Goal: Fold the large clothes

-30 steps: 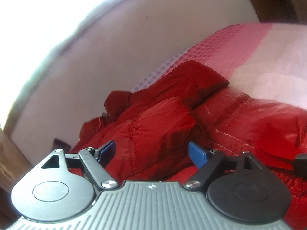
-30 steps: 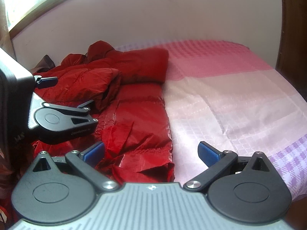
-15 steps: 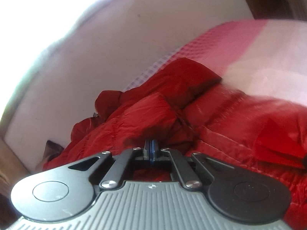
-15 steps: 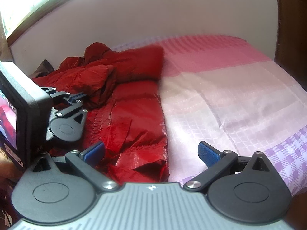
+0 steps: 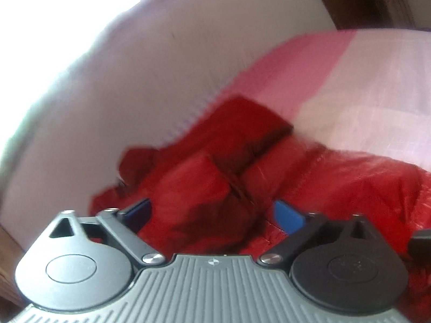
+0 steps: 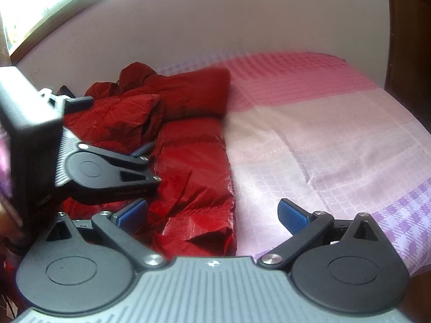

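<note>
Today, a red puffer jacket [image 6: 188, 167] lies rumpled along the left side of a bed [image 6: 336, 140], its far end bunched up near the wall [image 6: 215, 27] at the head of the bed. A pink, pale and lilac checked bedspread [image 6: 309, 94] covers the mattress and lies bare to the right of the jacket, out to the bed's right edge.

The left tongs [image 5: 212, 214] hover low over the jacket with their jaws apart, a puffed fold of red fabric [image 5: 199, 188] showing in the gap between the two blue pads [image 5: 288, 215]; whether the pads touch the cloth cannot be told, as the left wrist view is blurred. Seen from the right wrist camera, the same left tongs [image 6: 150, 161] reach in from the left edge of the bed above the jacket's middle.

The right tongs [image 6: 212, 214] are also spread wide and hold nothing. They sit above the near edge of the bed, the left pad [image 6: 133, 212] over the jacket's near hem and the right pad over bare bedspread, so the jacket's right-hand edge runs between them.

A bright window [image 6: 40, 0] glares at the upper left, and dark wood [image 6: 409, 40] stands beyond the bed's right side.
</note>
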`<act>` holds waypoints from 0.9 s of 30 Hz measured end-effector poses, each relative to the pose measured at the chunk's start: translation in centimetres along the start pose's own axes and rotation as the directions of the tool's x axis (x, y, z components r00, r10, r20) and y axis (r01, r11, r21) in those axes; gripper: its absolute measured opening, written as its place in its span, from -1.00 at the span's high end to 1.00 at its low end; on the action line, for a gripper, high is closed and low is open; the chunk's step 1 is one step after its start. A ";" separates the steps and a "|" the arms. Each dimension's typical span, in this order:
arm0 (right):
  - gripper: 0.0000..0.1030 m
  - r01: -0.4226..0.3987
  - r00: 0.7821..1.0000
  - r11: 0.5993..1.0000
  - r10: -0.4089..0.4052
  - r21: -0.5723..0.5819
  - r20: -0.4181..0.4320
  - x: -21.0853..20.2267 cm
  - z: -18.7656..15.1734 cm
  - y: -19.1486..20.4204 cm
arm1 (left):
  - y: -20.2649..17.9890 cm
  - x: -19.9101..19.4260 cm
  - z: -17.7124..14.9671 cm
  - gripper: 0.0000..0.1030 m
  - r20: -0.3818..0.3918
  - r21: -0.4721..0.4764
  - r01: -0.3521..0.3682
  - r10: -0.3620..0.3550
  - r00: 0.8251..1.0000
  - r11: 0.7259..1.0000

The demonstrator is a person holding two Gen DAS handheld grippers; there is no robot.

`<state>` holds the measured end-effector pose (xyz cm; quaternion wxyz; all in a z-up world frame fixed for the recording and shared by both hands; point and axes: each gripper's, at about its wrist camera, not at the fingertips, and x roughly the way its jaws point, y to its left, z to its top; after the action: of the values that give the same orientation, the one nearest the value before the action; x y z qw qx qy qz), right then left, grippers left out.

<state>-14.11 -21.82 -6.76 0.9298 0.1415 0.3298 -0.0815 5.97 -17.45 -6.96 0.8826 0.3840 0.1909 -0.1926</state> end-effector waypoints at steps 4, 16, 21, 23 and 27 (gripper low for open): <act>-1.00 -0.001 1.000 1.000 0.001 0.012 0.001 -0.1 0.0 -0.3 | 0.1 2.2 0.3 0.53 -0.064 -0.023 0.034 -0.035 0.997 0.999; -1.00 0.020 0.999 0.999 -0.018 -0.047 0.047 -1.6 1.8 0.8 | 15.1 -7.7 -2.2 0.63 0.019 -0.468 -0.160 0.191 0.981 0.869; -1.00 0.017 0.997 0.991 -0.007 -0.136 0.078 -1.9 3.4 3.7 | 26.1 -12.1 -7.6 0.66 -0.134 -0.560 -0.418 0.420 0.898 0.715; -1.00 0.013 0.996 0.982 0.004 -0.189 0.088 -1.7 4.0 5.4 | 29.8 -13.0 -10.5 0.67 -0.219 -0.556 -0.522 0.492 0.843 0.647; -1.00 0.007 0.993 0.952 0.029 -0.307 0.112 -0.5 5.1 9.5 | 35.8 -13.2 -17.3 0.67 -0.389 -0.536 -0.663 0.544 0.743 0.523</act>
<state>-9.14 -14.38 -0.67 0.9584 -0.0077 0.2834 -0.0324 8.93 20.67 10.17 0.9486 0.1136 0.1747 0.2383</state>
